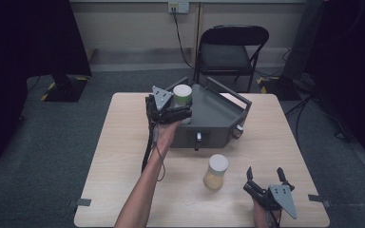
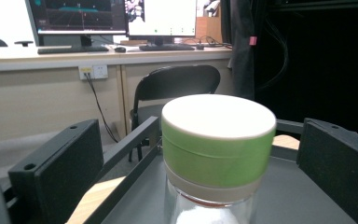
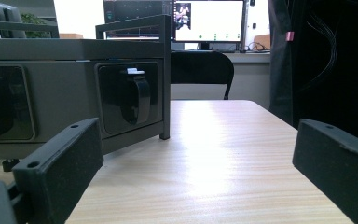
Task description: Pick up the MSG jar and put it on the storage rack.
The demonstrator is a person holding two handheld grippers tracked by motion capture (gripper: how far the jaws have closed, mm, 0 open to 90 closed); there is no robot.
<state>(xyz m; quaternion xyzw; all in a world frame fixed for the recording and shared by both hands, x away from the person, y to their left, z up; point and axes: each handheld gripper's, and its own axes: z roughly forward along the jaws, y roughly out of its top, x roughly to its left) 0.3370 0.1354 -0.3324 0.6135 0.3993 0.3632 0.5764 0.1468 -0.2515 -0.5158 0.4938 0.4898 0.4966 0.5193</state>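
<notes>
The green-lidded jar (image 1: 182, 96) is already standing at the near-left corner of the grey tray (image 1: 221, 111), the left gripper (image 1: 174, 115) spreading apart around it; the yellow jar (image 1: 216, 171) is waiting on the worktop (image 1: 123, 156) beside the wide-open right gripper (image 1: 264, 172)

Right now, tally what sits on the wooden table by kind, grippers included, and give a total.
Clear jar with green-banded white lid: 1
Clear jar with plain white lid and yellowish contents: 1
Dark grey metal tray-box: 1
Black hand-held grippers, left and right: 2
Total: 5
</notes>
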